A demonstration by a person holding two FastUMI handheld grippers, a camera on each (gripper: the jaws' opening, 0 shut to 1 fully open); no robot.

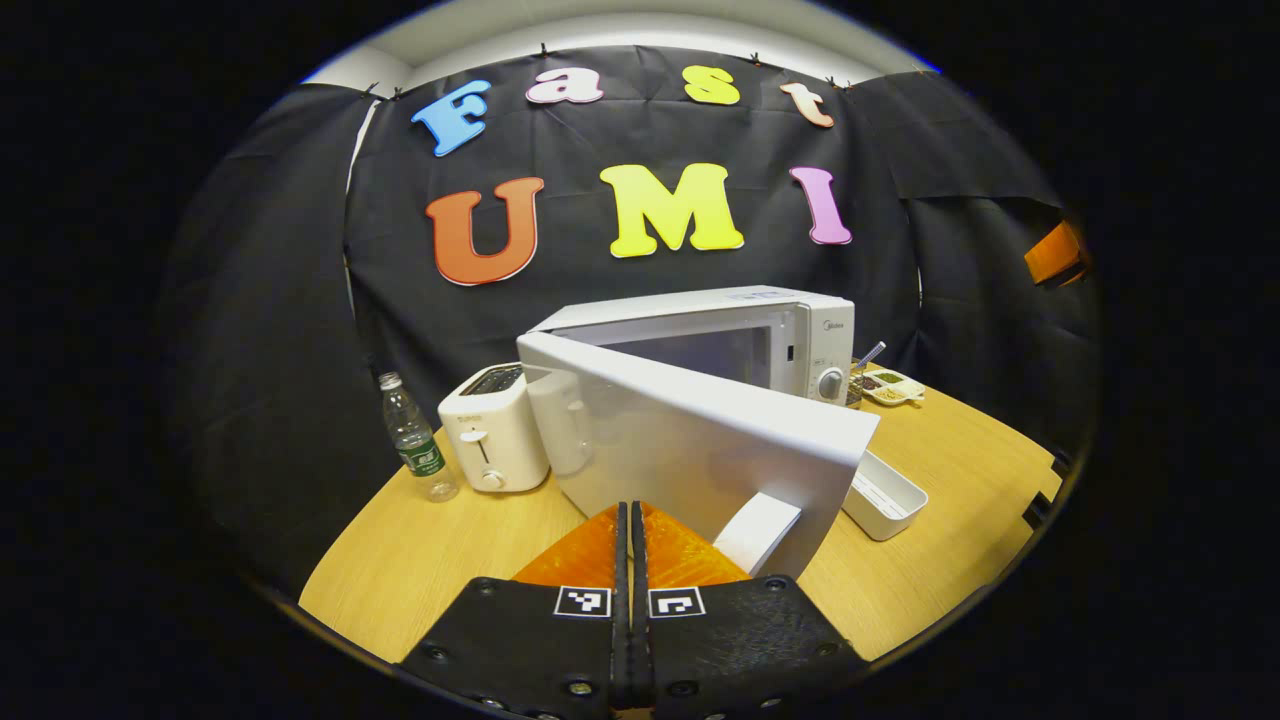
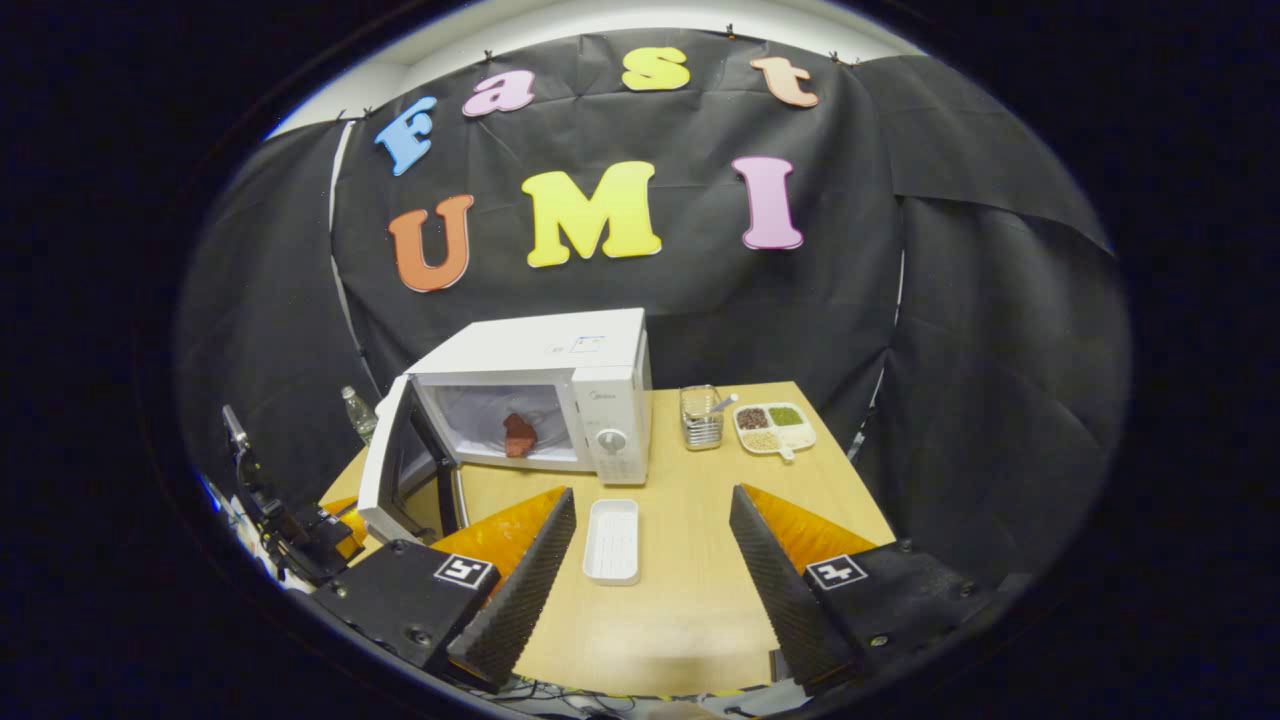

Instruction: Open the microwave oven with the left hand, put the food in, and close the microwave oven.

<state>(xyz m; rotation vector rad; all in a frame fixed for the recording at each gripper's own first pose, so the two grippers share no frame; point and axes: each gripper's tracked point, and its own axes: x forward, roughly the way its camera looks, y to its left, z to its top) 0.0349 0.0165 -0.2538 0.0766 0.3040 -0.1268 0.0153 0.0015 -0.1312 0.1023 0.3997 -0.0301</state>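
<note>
The microwave (image 2: pixel 560 400) sits on the table (image 2: pixel 690 600) w/ its door (image 1: pixel 690 450) swung open. The food (image 2: pixel 518 435) is inside. Left gripper (image 1: pixel 632 520) is closed, empty, just by the door. Right gripper (image 2: pixel 650 545) is wide open, above the white tray (image 2: pixel 612 540).

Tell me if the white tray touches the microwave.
Apart. The right gripper view shows bare table between the white tray and the microwave.

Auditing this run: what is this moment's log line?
microwave door: ajar | food: inside | left gripper: shut behind door | right gripper: open, empty
</note>
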